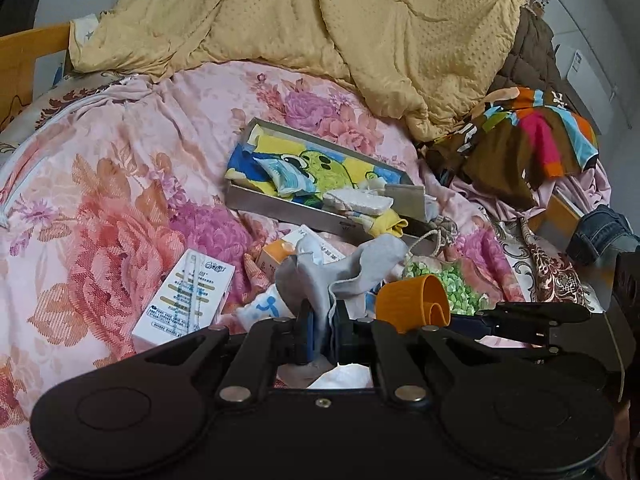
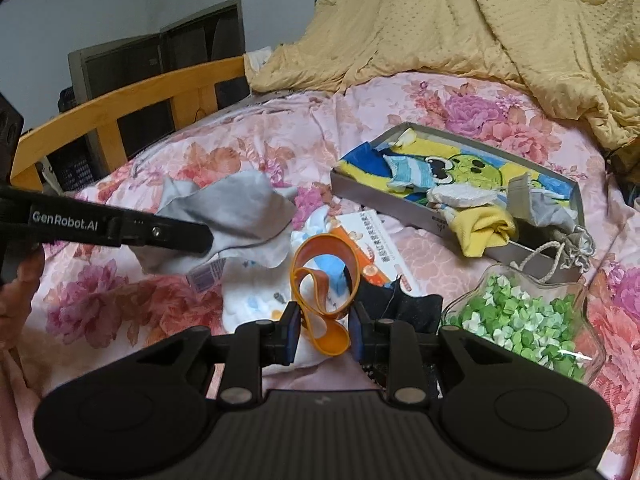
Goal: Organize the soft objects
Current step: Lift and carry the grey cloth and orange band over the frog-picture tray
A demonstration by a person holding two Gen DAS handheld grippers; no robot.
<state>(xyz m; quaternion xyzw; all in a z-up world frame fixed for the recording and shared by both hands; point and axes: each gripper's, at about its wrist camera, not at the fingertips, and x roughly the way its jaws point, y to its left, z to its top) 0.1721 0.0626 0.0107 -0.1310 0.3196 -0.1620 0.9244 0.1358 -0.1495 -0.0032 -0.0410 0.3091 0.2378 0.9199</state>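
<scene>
My left gripper [image 1: 321, 330] is shut on a grey cloth [image 1: 344, 268], lifted above the pink floral bedspread; the cloth also shows in the right wrist view [image 2: 240, 210] beside the left gripper's arm [image 2: 120, 226]. My right gripper [image 2: 322, 330] is open, its fingers on either side of an orange rubber band loop [image 2: 324, 280]. The grey metal tray [image 2: 400, 208] holds a yellow cartoon towel [image 2: 468, 168], a striped sock, a white pad, a yellow cloth [image 2: 486, 228] and a grey drawstring pouch [image 2: 576, 248]. The tray also shows in the left wrist view [image 1: 280, 204].
A glass dish of green paper stars [image 2: 520, 320] lies at right. An orange-white box [image 2: 372, 240] and a white printed cloth [image 2: 256, 300] lie by the band. A white carton [image 1: 184, 300], yellow quilt [image 1: 320, 20], coloured clothes [image 1: 528, 140] and a wooden rail [image 2: 120, 100] surround the area.
</scene>
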